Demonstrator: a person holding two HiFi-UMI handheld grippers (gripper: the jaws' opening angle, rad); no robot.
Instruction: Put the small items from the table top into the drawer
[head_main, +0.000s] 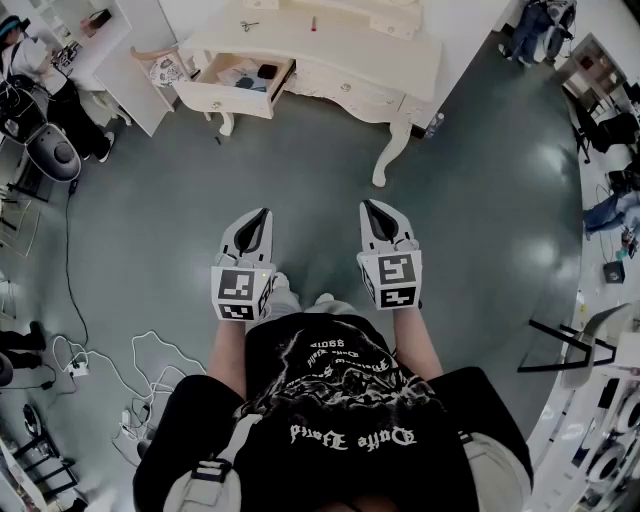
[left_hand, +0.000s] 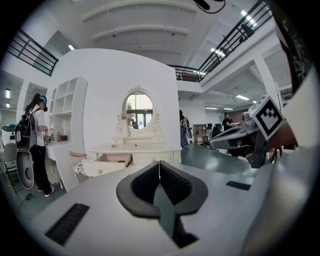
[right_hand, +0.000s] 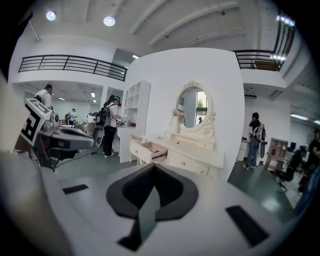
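Ahead, drawer (head_main: 236, 92) open twd person.

**Room and surroundings**

I see a glossy grey-green floor (head_main: 480, 200) with loose white cables (head_main: 100, 360) at its left edge. A cream dressing table (head_main: 400, 55) with an oval mirror (left_hand: 139, 107) stands against a curved white wall (left_hand: 105, 80), with open shelving (left_hand: 65, 102) beside it. A black-railed balcony (right_hand: 70, 64) runs overhead. The round ceiling lights (right_hand: 109, 21) are lit.
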